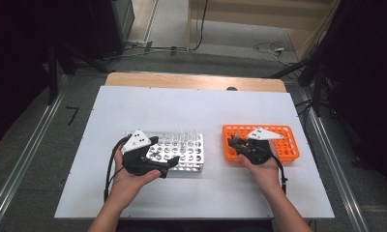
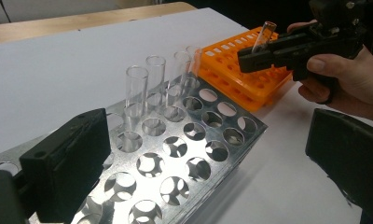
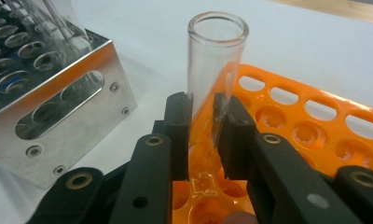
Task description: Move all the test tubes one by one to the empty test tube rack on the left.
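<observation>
white tabletop (image 1: 148,104); floor cables (image 1: 271,47)

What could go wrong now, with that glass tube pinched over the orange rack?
The right gripper holds the glass tube by its lower part only, so it might tilt or slip when lowered into the orange rack. Squeezing harder could crack the glass. The open left gripper hangs over the metal rack and could bump its standing tubes.

My L hand (image 1: 133,176) grips the left gripper (image 1: 170,164) from below, jaws wide apart, pointing right. My R hand (image 1: 261,169) holds the right gripper (image 3: 202,126), jaws clamped on a glass tube (image 3: 211,70), aimed fwd-left. Both forearms enter from bottom edge, angled slightly inward.
</observation>
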Action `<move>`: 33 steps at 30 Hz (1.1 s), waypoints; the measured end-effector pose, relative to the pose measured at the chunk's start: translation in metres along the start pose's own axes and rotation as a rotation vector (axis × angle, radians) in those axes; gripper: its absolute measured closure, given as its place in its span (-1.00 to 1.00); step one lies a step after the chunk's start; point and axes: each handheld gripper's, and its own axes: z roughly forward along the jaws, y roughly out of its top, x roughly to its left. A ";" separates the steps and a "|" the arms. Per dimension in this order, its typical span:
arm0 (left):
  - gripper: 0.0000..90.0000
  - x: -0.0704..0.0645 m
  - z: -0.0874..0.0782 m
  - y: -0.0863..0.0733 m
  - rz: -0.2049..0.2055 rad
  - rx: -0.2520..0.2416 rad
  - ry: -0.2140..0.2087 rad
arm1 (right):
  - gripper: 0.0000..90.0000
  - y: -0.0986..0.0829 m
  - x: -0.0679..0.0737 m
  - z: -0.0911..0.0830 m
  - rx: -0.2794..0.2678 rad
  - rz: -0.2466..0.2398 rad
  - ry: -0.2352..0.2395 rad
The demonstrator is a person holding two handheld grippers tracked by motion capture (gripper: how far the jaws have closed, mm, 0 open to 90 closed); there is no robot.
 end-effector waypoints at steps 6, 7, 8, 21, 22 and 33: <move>-1.00 0.001 -0.001 0.000 -0.005 -0.005 0.001 | 0.63 0.001 -0.002 -0.005 -0.022 0.005 0.011; -1.00 0.001 -0.001 0.000 -0.005 -0.005 0.001 | 0.63 0.001 -0.002 -0.005 -0.022 0.005 0.011; -1.00 0.001 -0.001 0.000 -0.005 -0.004 0.002 | 0.63 0.003 -0.002 -0.008 -0.036 0.008 0.017; -1.00 -0.005 -0.005 0.005 0.006 -0.024 -0.005 | 0.63 0.017 -0.004 -0.038 -0.092 -0.003 0.054; -1.00 -0.005 -0.005 0.006 0.006 -0.025 -0.007 | 0.63 0.018 -0.004 -0.040 -0.096 -0.009 0.065; -0.97 -0.006 -0.008 0.008 0.012 -0.031 -0.018 | 0.63 0.026 0.015 -0.049 -0.090 -0.049 0.143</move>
